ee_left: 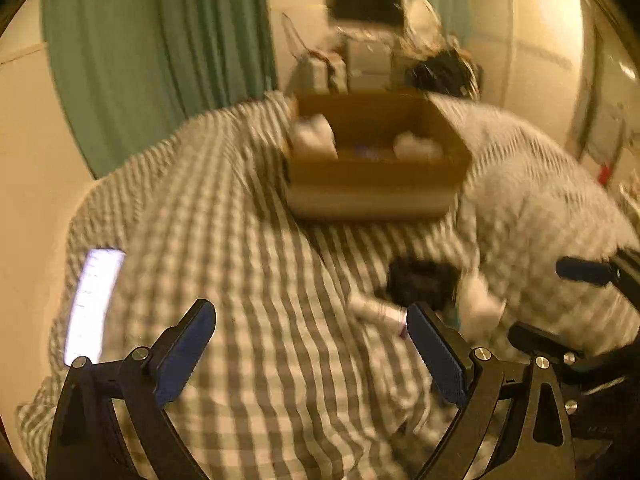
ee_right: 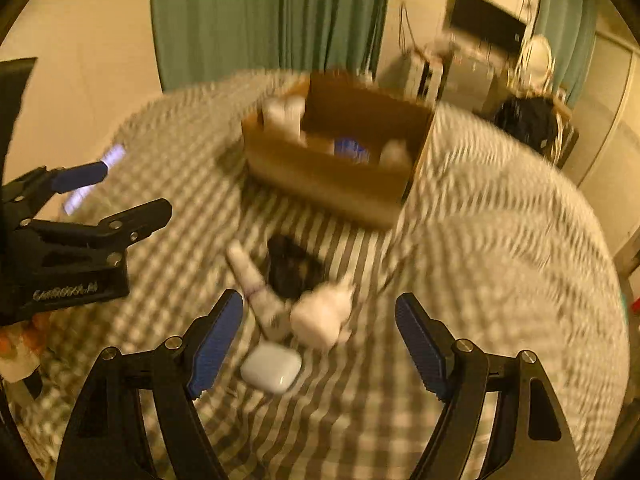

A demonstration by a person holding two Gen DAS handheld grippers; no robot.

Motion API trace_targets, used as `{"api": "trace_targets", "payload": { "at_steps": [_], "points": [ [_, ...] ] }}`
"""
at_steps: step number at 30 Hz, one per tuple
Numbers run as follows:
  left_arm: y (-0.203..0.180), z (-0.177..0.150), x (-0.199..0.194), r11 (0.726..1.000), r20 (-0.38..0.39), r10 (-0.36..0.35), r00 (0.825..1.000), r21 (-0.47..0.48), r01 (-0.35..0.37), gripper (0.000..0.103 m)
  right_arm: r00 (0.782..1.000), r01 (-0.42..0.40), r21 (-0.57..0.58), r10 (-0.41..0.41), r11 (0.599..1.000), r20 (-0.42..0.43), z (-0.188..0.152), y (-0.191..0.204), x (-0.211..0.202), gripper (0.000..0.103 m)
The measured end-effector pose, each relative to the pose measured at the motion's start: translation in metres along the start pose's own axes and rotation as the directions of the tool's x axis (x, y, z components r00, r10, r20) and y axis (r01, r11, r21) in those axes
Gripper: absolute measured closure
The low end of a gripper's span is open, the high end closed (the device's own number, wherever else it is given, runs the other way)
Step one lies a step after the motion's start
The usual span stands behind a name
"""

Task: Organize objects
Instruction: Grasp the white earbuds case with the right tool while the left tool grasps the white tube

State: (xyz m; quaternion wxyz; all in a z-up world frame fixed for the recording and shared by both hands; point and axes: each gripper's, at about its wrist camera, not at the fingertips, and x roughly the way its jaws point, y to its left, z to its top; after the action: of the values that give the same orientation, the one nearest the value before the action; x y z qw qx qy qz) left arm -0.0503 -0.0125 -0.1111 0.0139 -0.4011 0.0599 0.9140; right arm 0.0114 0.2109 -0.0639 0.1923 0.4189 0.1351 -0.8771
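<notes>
A cardboard box (ee_right: 320,184) stands on the checked bed cover and holds several white items; it also shows in the left wrist view (ee_left: 376,176). In front of it lie a white tube (ee_right: 256,292), a black bundle (ee_right: 292,268), a white bottle (ee_right: 324,312) and a white earbud case (ee_right: 272,366). My right gripper (ee_right: 318,344) is open and empty just above the case and bottle. My left gripper (ee_left: 312,344) is open and empty over bare cover, left of the pile (ee_left: 424,284); it also shows in the right wrist view (ee_right: 120,192). Both views are blurred.
A lit phone (ee_left: 94,304) lies at the bed's left edge near the wall. Green curtains (ee_left: 160,52) hang behind. A cluttered desk with a dark screen (ee_left: 368,2) stands beyond the box. A rumpled duvet (ee_left: 540,208) rises to the right.
</notes>
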Motion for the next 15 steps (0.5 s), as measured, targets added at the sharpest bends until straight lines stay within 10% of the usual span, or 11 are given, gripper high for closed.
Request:
{"api": "trace_targets", "payload": {
  "at_steps": [15],
  "points": [
    [-0.003,-0.029,0.034,0.999,-0.116,-0.033,0.993,0.033,0.037,0.004,0.963,-0.097,-0.053,0.080,0.994,-0.257,-0.036,0.025,0.090,0.042]
  ]
}}
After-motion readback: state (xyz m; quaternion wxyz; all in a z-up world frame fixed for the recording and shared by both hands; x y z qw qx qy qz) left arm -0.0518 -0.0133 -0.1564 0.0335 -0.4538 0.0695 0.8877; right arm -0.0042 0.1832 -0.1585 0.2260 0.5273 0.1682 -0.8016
